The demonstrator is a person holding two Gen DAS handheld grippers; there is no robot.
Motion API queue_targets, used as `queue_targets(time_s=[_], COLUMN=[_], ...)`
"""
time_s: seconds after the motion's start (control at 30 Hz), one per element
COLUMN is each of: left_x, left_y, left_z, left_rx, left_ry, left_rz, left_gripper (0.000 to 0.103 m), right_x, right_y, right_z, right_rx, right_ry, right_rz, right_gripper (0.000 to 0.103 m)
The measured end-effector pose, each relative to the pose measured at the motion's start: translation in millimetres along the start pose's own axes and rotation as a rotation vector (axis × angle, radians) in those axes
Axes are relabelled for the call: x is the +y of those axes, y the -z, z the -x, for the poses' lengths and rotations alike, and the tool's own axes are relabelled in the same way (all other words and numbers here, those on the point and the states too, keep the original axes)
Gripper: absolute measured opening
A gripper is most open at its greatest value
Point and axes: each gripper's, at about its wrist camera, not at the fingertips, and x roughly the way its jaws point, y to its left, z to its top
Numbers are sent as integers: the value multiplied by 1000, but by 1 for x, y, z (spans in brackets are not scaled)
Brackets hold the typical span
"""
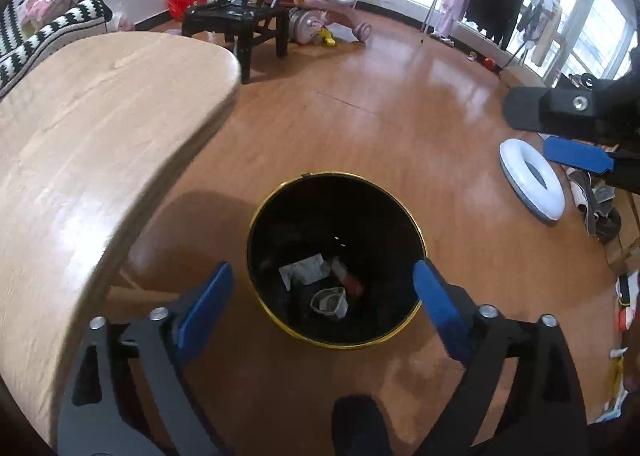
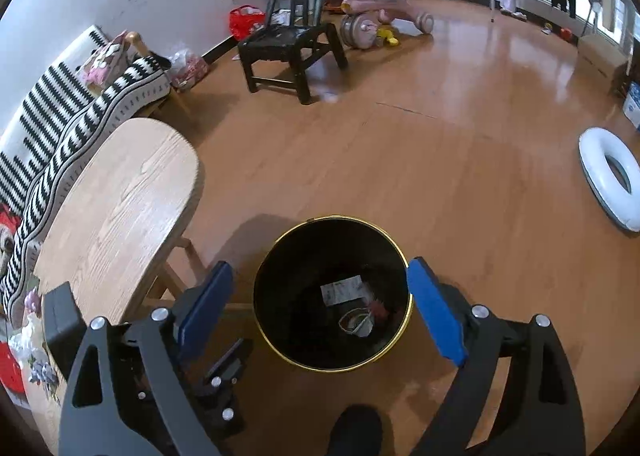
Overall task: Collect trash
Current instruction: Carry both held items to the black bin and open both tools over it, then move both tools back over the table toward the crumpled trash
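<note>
A black trash bin [image 1: 360, 207] with a gold rim stands on the wooden floor beside a table. Inside it lie a white paper slip [image 1: 304, 270], a crumpled wrapper [image 1: 330, 302] and a red scrap [image 1: 354, 282]. My left gripper [image 1: 322, 268] hangs open above the bin, its blue pads wide apart with nothing between them. In the right wrist view my right gripper [image 2: 320, 268] is also open and empty over the same bin [image 2: 320, 248]. The right gripper [image 1: 528, 131] shows at the right edge of the left wrist view.
A light wooden table [image 1: 80, 135] curves along the left, close to the bin. Beyond are a black chair [image 1: 240, 11], a pink tricycle [image 1: 320, 11], a white ring [image 1: 532, 183] and shoes [image 1: 596, 199] on the floor. A dark shoe tip [image 1: 356, 428] shows at the bottom.
</note>
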Motion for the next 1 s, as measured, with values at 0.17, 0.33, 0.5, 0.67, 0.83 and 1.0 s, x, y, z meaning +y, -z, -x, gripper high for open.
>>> queue_targets(time_s=[0.17, 0.33, 0.5, 0.67, 0.83, 1.0], left_x=[13, 44, 99, 162, 215, 257], left_y=[8, 23, 53, 99, 153, 204], left_z=[36, 92, 164, 231, 281, 320], left_rx=[-26, -46, -95, -146, -151, -162], left_ry=[-41, -116, -235, -358, -465, -546], left_rz=[-11, 21, 90, 204, 297, 377], left_gripper=[94, 94, 94, 94, 94, 94], right_x=[38, 92, 166, 251, 337, 403], right_y=[3, 9, 24, 50, 87, 134], right_z=[14, 23, 32, 42, 44, 50], right_rx=[-63, -79, -72, -58, -2, 26], right_ry=[-9, -78, -215, -322, -440, -507], right_rz=[95, 186, 298, 420, 556, 717], right_gripper=[93, 93, 93, 93, 93, 93])
